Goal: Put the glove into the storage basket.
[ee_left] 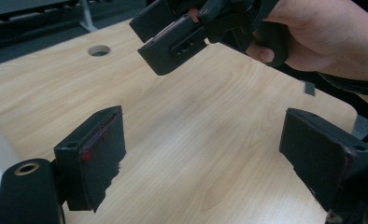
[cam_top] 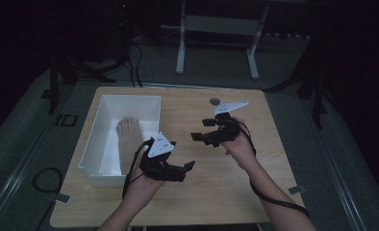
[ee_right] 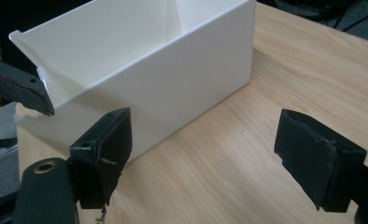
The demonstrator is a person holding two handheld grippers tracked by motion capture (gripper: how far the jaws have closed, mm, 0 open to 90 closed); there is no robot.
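Grippers held apart over a wooden table (cam_top: 274,159), with a white bin (cam_top: 106,139) off toward nine o'clock.

Table comes first, pale wood under dim light, a small round hole (cam_top: 215,101) near its far edge at about twelve o'clock. White bin stands on the left part of the top, open upward, and a tan, rounded thing (cam_top: 128,132) lies inside on its floor; I cannot tell what it is. Left gripper (cam_top: 187,167) hovers just beside the bin's near corner, jaws spread wide with nothing between them, only bare wood in the left gripper view (ee_left: 201,154). Right gripper (cam_top: 199,135) sits at about two o'clock from it, near but not touching, jaws likewise spread and empty, facing the bin's side wall (ee_right: 173,88).
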